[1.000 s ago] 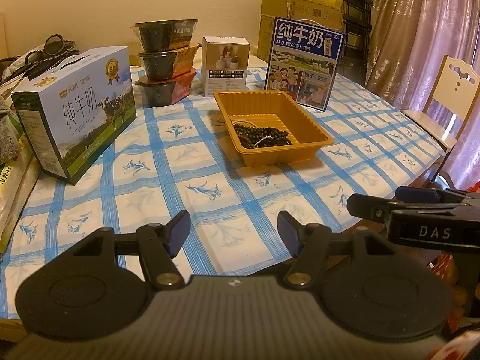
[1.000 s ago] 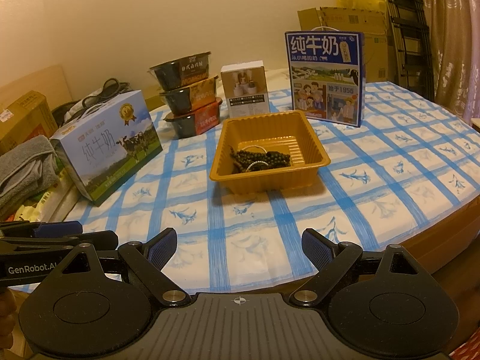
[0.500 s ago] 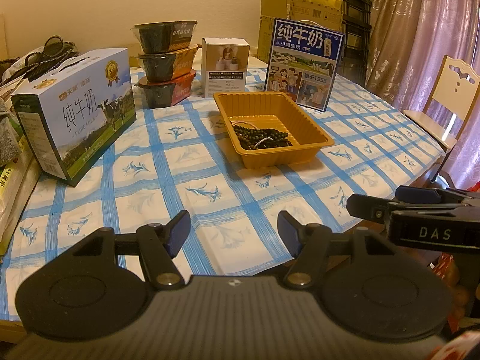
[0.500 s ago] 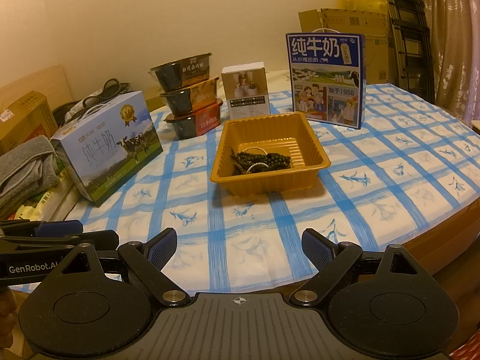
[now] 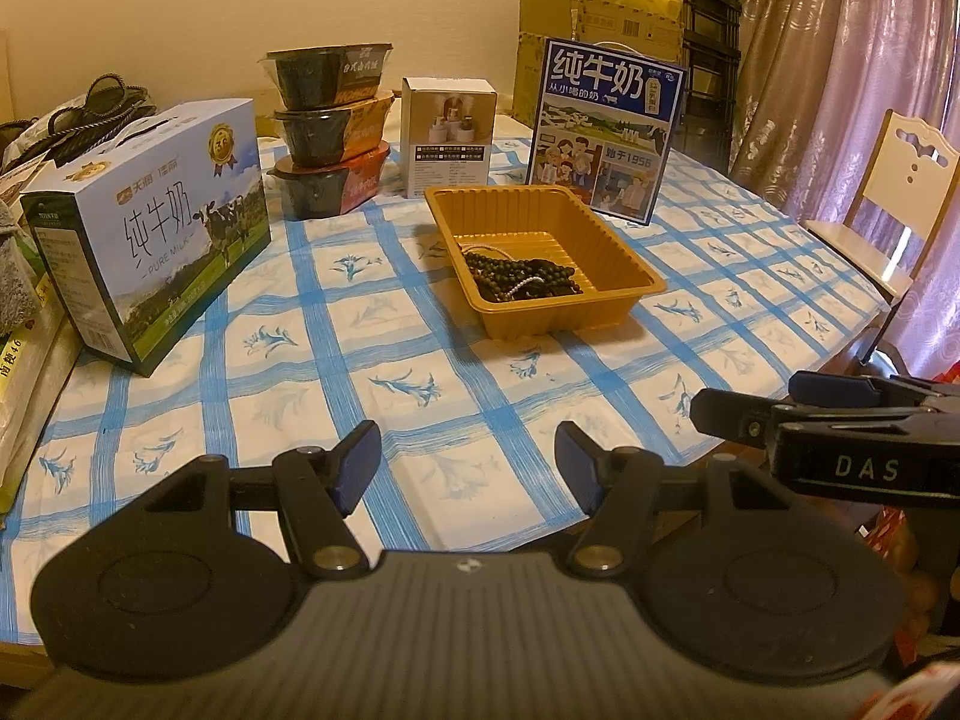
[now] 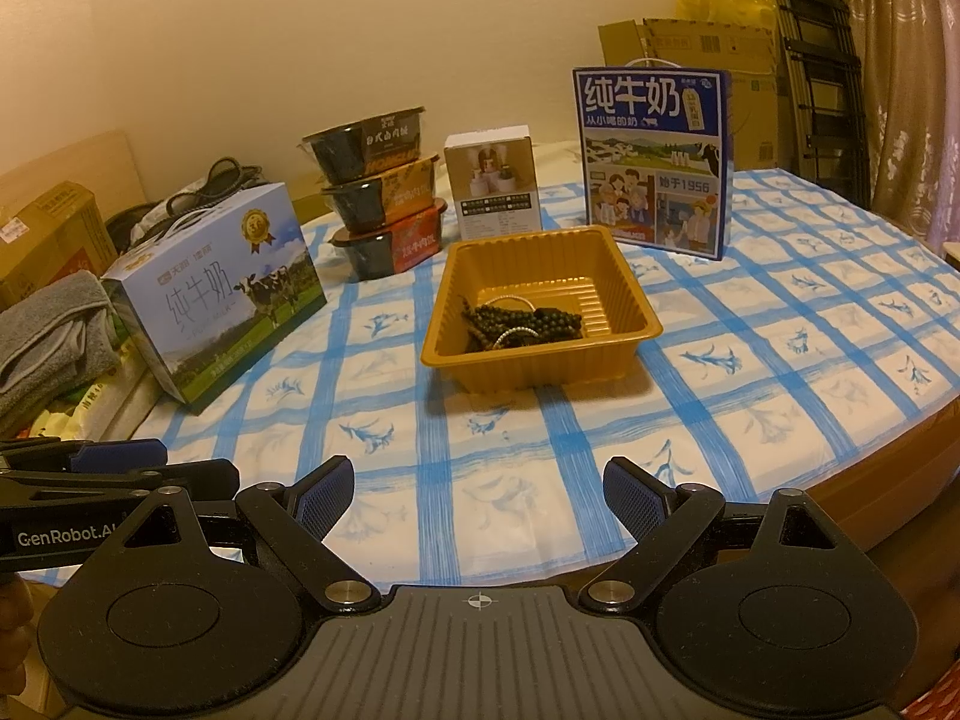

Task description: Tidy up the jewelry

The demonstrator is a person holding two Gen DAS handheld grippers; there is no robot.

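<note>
Left hand-held gripper (image 5: 467, 461): nearest, fingers spread, holding nothing, at the bench (image 5: 420, 372) edge. Right hand-held gripper (image 6: 478, 487): likewise spread and bare. Over the past second neither shifted; the view barely drifted. Orange tray (image 6: 624, 276): mid-bench, holding dark bead strands (image 6: 522, 324) heaped together, which fits jewelry either gathered or awaiting sorting. Milk cartons (image 6: 654, 162) stand beyond.

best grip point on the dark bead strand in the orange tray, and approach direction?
Likely from above. The dark bead strand lies heaped flat on the floor of the orange tray, whose walls block any side entry. Pinch the raised middle of the heap, tongs straddling the strand. The right tongs are open and face the tray.
</note>
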